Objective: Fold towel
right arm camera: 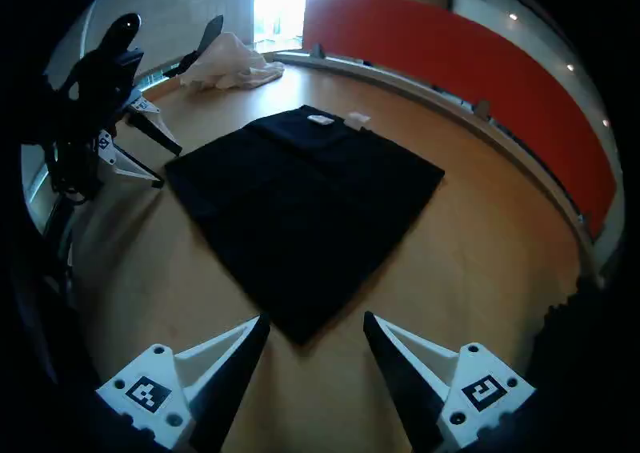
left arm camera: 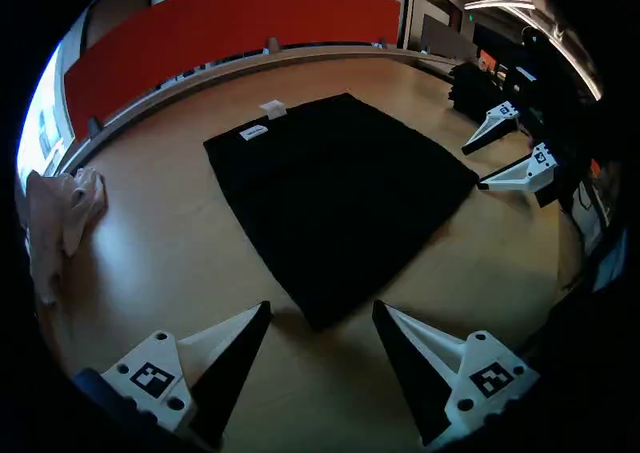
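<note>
A black towel [left arm camera: 336, 193] lies flat on the wooden table [left arm camera: 176, 245], with two white labels [left arm camera: 254, 132] near its far edge. In the left gripper view my left gripper [left arm camera: 322, 315] hangs open just short of the towel's nearest corner, nothing between its fingers. The right gripper [left arm camera: 480, 165] shows farther off at the towel's right corner, open. In the right gripper view the same towel [right arm camera: 308, 201] spreads ahead, and my right gripper [right arm camera: 316, 325] stands open at its near corner. The left gripper [right arm camera: 160, 161] appears there at the towel's left corner.
A crumpled pale cloth [left arm camera: 60, 213] rests at the table's left edge, also seen as a pale cloth [right arm camera: 232, 65] near the window. A raised rim and a red wall panel [left arm camera: 232, 33] run along the table's far side. Dark equipment [left arm camera: 480, 85] stands at the right.
</note>
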